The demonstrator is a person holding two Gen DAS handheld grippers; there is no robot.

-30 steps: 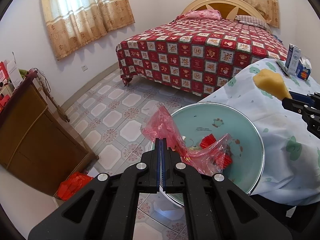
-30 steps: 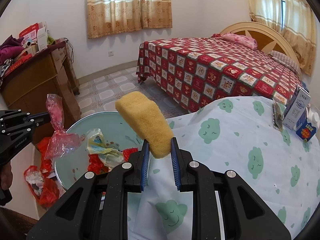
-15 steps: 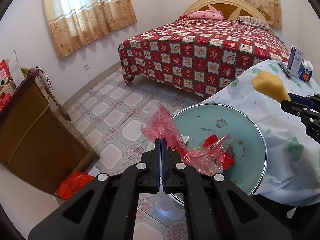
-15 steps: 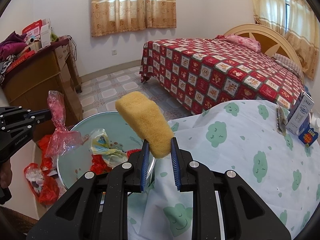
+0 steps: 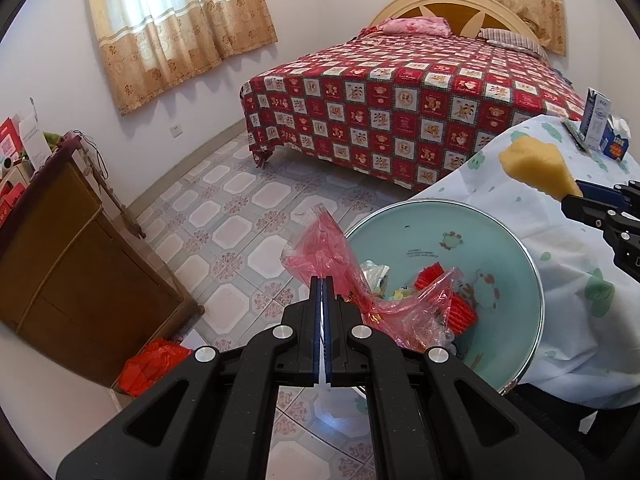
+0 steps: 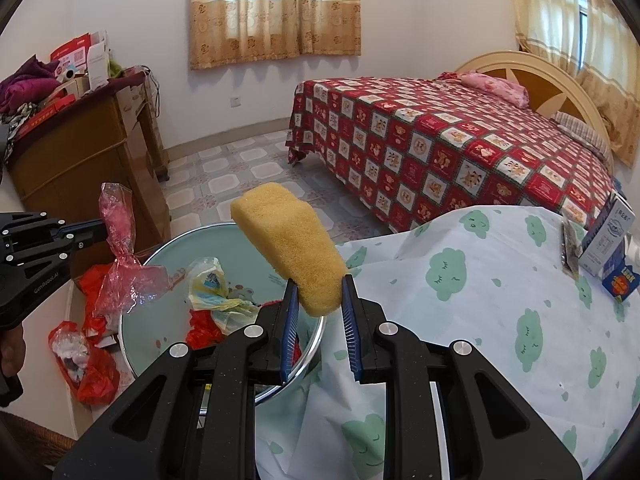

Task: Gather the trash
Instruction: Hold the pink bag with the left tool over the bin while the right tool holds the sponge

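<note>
My left gripper (image 5: pixel 322 280) is shut on the edge of a thin red plastic bag (image 5: pixel 340 256), held up beside a pale green round basin (image 5: pixel 500 248). The bag also shows in the right wrist view (image 6: pixel 120 256), hanging from the left gripper (image 6: pixel 102 225). The basin (image 6: pixel 160 320) holds crumpled wrappers (image 6: pixel 216 288) and red scraps (image 5: pixel 460 308). My right gripper (image 6: pixel 318 280) is shut on a yellow sponge (image 6: pixel 292 244), above the basin's right rim; the sponge also shows in the left wrist view (image 5: pixel 536 168).
A table with a cloud-print cloth (image 6: pixel 500 300) lies right of the basin, with small cartons (image 6: pixel 608 244) at its far edge. A wooden cabinet (image 5: pixel 72 248) stands left, red bags of rubbish (image 6: pixel 88 356) at its foot. A bed with a red quilt (image 5: pixel 400 100) is behind.
Both grippers have drifted back slightly, so the basin and table sit a little farther off. The bag and the sponge stay gripped.
</note>
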